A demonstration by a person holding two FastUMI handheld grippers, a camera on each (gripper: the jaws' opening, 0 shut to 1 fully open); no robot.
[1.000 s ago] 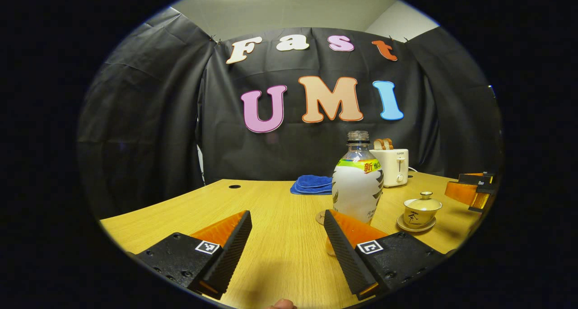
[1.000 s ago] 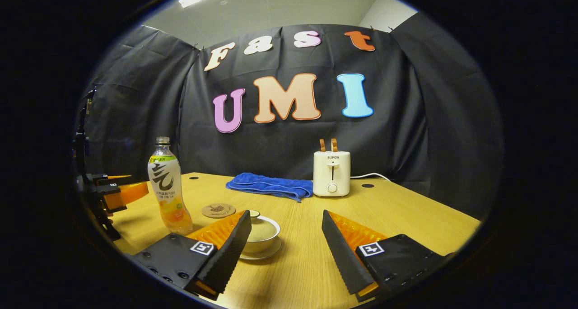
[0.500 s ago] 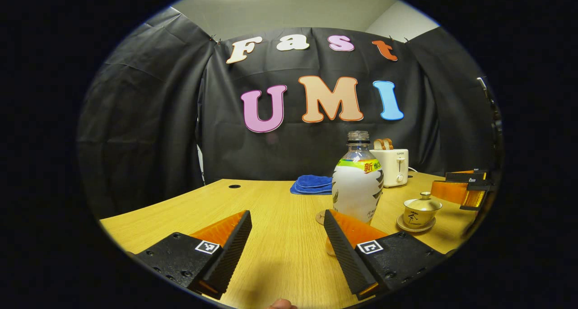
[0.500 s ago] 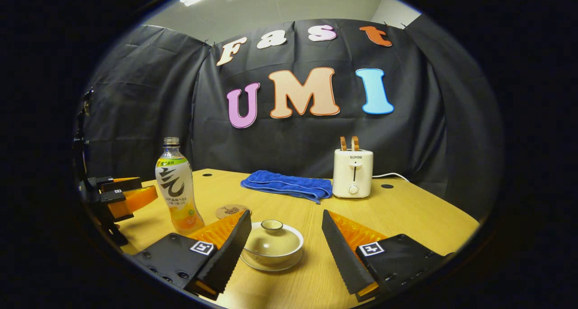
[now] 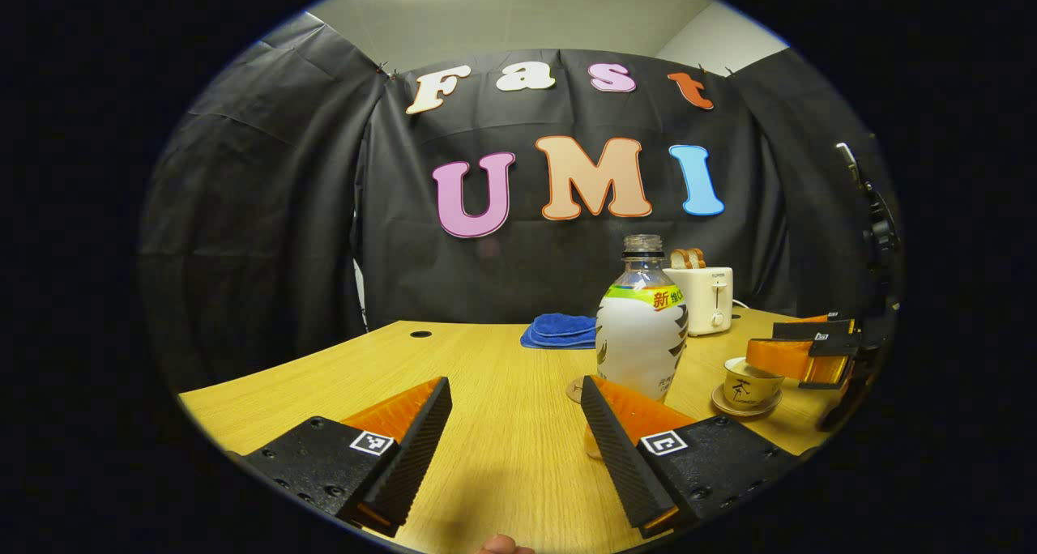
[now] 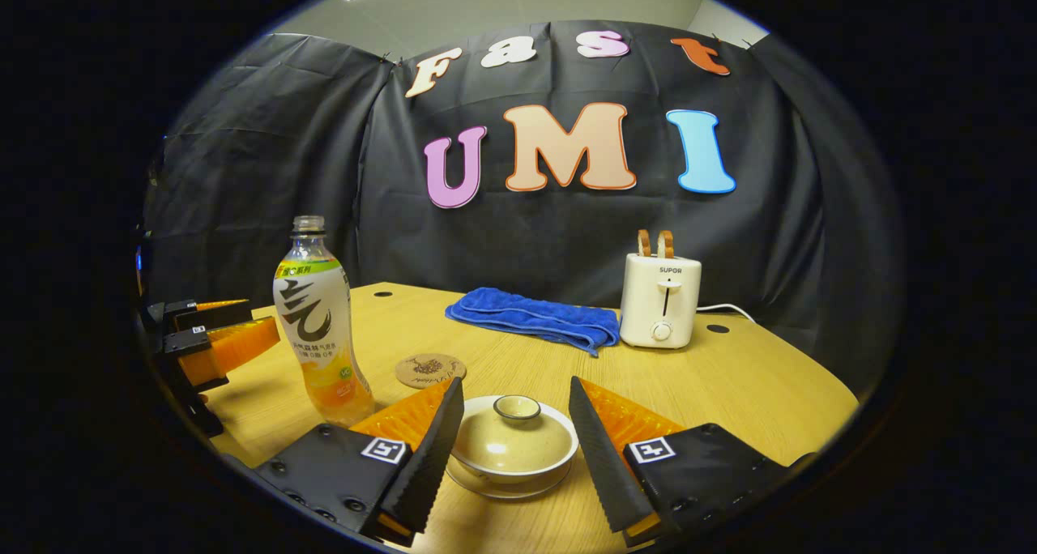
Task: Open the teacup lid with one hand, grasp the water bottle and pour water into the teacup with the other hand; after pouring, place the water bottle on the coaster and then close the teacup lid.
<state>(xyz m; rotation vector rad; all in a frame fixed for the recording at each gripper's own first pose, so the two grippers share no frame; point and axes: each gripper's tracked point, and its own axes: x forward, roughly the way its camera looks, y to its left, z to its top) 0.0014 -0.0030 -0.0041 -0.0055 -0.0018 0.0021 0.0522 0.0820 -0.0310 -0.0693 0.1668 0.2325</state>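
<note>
My right tongs [image 6: 514,449] hung released, fingers either side of the teacup lid [image 6: 514,431]. I judged I should center on its knob and squeeze gently. My left tongs [image 5: 516,441] waited released near the bottle [image 5: 642,327].

We see a wooden table [image 6: 753,384] across the lower part of the right gripper view. A blue towel [image 6: 535,317] lies folded near the middle of the frame, at the far side of the table. Just to the right of it stands a white toaster [image 6: 660,301] with two slices of bread [image 6: 655,243] sticking out of the top. A white cord [image 6: 721,308] runs from the toaster to the right. Small dark holes [image 6: 716,328] sit in the tabletop.
</note>
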